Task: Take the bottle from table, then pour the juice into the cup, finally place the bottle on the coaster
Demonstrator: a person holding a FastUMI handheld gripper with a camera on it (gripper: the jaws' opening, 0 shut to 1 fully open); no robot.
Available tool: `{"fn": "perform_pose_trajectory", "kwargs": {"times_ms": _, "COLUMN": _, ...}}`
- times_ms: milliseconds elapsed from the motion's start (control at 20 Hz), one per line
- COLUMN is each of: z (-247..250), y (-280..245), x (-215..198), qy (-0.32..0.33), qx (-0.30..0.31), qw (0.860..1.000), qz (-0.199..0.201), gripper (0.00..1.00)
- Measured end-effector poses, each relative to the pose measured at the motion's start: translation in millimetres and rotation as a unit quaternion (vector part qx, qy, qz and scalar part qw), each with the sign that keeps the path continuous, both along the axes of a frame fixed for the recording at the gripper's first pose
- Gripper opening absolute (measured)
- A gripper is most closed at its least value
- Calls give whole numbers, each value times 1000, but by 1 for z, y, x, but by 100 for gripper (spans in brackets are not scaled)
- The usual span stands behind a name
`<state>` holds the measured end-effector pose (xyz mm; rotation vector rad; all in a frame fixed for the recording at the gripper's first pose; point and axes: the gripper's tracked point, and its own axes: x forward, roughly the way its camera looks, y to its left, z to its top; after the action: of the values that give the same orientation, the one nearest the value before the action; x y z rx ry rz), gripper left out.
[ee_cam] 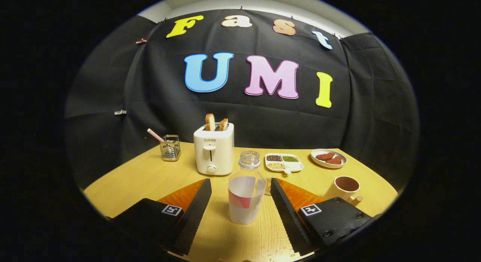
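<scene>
A clear, uncapped plastic bottle with a red-and-white label stands upright on the wooden table. It sits between my two fingers, and my gripper is open around it. There is a gap on the left side, while the right finger is very near the bottle's wall. A beige cup with a dark inside and a small wooden handle stands to the right, just beyond the right finger. A sliver of a round woven coaster peeks out behind the bottle, mostly hidden by it.
A white toaster holding two toast slices stands beyond the left finger. A divided dish of beans and a plate with red pieces lie at the back right. A metal holder with a straw is at the back left.
</scene>
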<state>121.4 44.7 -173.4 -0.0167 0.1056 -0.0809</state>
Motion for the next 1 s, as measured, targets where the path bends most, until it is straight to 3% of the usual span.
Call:
{"fn": "perform_pose_trajectory", "kwargs": {"times_ms": 450, "z": -25, "y": -12, "x": 42, "qy": -21, "qx": 14, "qw": 1000, "qz": 0, "gripper": 98}}
{"fn": "perform_pose_trajectory", "kwargs": {"times_ms": 1000, "z": -27, "y": -15, "x": 55, "qy": -39, "qx": 11, "qw": 999, "qz": 8, "gripper": 97}}
